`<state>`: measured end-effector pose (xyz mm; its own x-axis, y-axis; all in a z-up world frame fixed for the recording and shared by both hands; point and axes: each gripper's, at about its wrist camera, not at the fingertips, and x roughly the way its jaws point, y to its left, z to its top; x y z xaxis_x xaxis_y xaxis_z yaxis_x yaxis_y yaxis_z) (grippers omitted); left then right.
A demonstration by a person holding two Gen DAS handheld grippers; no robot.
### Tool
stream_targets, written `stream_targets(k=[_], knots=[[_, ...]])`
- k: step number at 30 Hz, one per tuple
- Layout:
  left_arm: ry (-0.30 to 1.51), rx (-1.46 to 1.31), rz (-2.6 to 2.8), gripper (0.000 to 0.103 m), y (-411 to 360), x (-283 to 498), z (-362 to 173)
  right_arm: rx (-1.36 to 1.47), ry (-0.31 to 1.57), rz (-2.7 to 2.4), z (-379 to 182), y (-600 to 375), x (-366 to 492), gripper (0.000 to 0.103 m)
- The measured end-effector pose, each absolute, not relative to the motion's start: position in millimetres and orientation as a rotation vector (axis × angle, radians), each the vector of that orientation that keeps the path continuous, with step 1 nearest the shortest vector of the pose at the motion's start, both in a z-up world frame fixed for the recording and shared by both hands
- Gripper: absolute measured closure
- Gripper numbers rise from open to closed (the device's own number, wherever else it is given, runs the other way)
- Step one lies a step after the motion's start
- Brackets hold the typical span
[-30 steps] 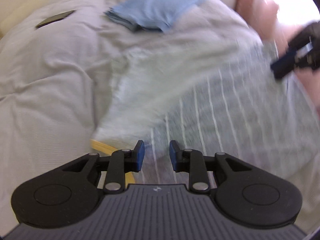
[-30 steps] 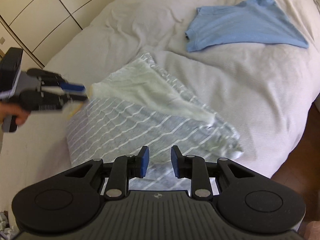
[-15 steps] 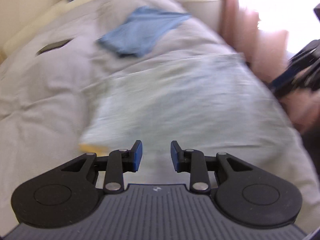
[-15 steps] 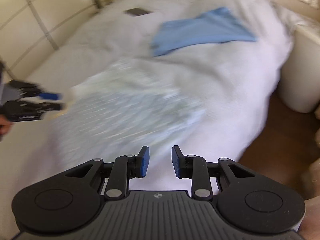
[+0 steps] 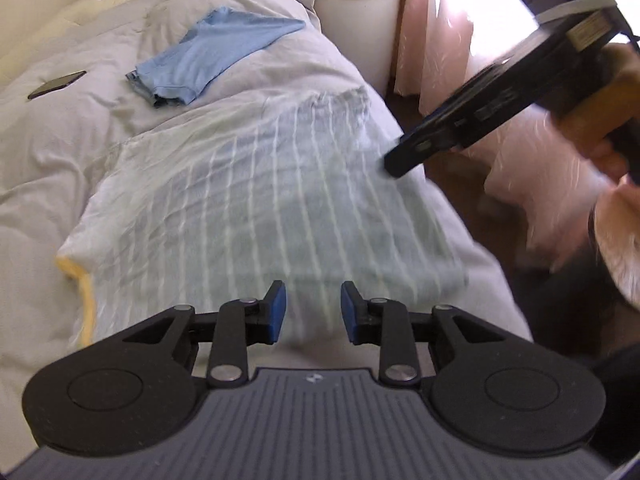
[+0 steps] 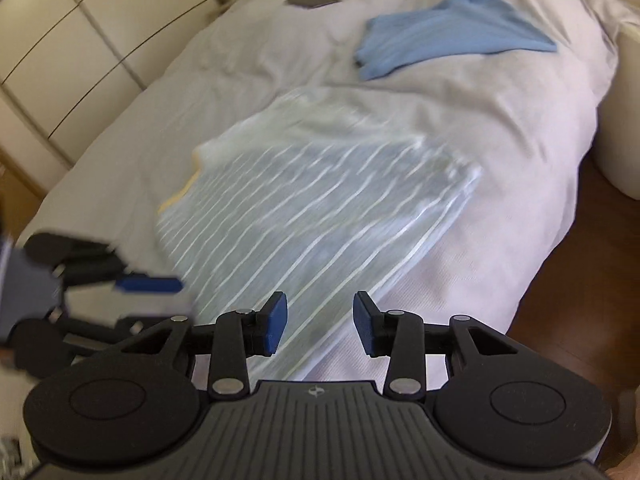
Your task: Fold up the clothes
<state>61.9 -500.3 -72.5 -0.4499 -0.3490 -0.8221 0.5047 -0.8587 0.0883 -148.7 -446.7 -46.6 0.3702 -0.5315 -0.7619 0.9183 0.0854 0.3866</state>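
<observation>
A grey-blue garment with thin white stripes (image 5: 256, 200) lies spread flat on the bed, with a yellow trim (image 5: 82, 300) at its near left corner. It also shows in the right wrist view (image 6: 320, 208). A folded light blue shirt (image 5: 212, 52) lies farther up the bed, also in the right wrist view (image 6: 448, 32). My left gripper (image 5: 312, 312) is open and empty over the garment's near edge. My right gripper (image 6: 320, 322) is open and empty over the garment's near edge; it shows in the left wrist view (image 5: 404, 160) at the garment's right side.
The bed has a wrinkled grey duvet (image 5: 52, 168). A dark phone (image 5: 56, 85) lies on it at the far left. A white round bin (image 5: 356, 20) and pink curtains (image 5: 440, 28) stand beside the bed. White wardrobe doors (image 6: 60, 40) and wooden floor (image 6: 568, 288) flank it.
The lifted flap of the striped garment has been laid down and released; the garment now lies flat. Both grippers have pulled back toward the near edge and stayed open.
</observation>
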Motion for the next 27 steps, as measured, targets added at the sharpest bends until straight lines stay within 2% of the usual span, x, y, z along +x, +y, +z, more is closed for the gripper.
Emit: stream_targets(k=[6, 10, 13, 17, 21, 27], knots=[[0.201, 1.334, -2.307, 0.078, -504, 44, -100, 0.921, 0.581, -1.095, -71, -506, -156, 0.064], [0.230, 1.347, -2.310, 0.078, -509, 45, -103, 0.902, 0.542, -1.198, -71, -540, -193, 0.066], [0.247, 1.363, -2.315, 0.077, -514, 43, -97, 0.870, 0.540, -1.295, -68, -556, -217, 0.065], [0.252, 1.255, -2.330, 0.077, -525, 49, -73, 0.872, 0.464, -1.343, -50, -553, -238, 0.064], [0.260, 1.249, -2.281, 0.077, -547, 56, -75, 0.903, 0.453, -1.225, -43, -530, -205, 0.064], [0.216, 1.314, -2.284, 0.072, -568, 70, -90, 0.915, 0.574, -1.104, -80, -522, -172, 0.067]])
